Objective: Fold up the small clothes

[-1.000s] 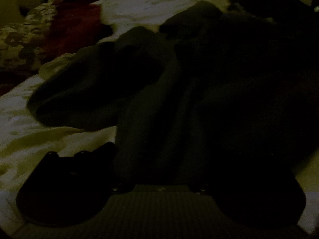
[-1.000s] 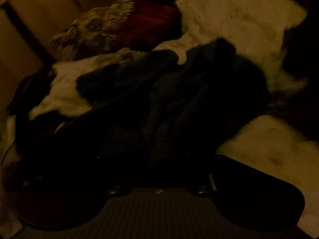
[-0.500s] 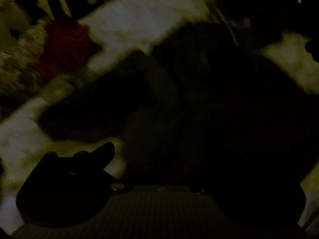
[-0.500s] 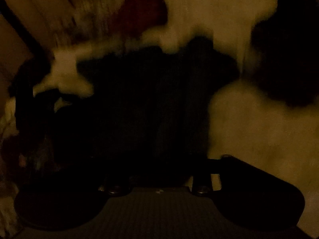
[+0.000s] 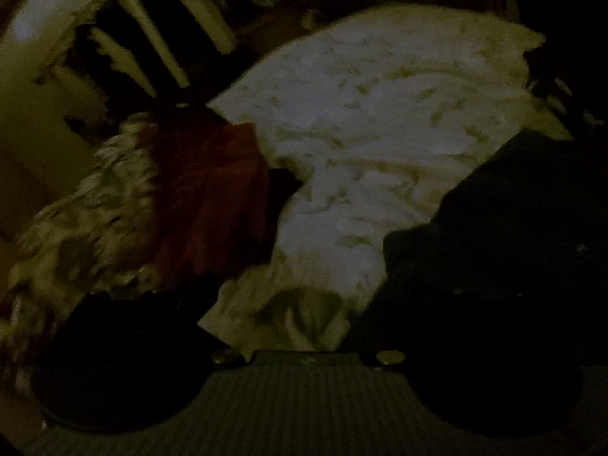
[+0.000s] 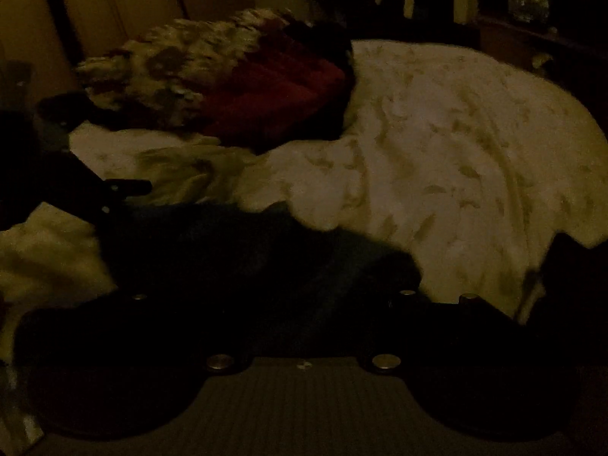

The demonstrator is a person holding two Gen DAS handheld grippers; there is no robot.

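The scene is very dark. A dark garment (image 6: pixel 235 266) lies on the pale patterned bedsheet (image 6: pixel 437 159), stretched low across the right wrist view just in front of my right gripper (image 6: pixel 304 304). In the left wrist view the same dark garment (image 5: pixel 494 235) fills the right side, in front of my left gripper's (image 5: pixel 296 326) right finger. The left gripper also shows at the left edge of the right wrist view (image 6: pixel 114 193), at the garment's far end. The fingertips of both grippers are lost in the dark cloth, so their state is unclear.
A red and floral cushion or blanket (image 5: pixel 182 197) lies on the bed to the left; it also shows in the right wrist view (image 6: pixel 243 83). Pale headboard slats (image 5: pixel 152 38) stand behind. Dark items (image 6: pixel 570 266) lie at the bed's right edge.
Both views have swung up and back from the crumpled pile. The garment now lies lower and stretched out flat between the two grippers, with more bare sheet showing.
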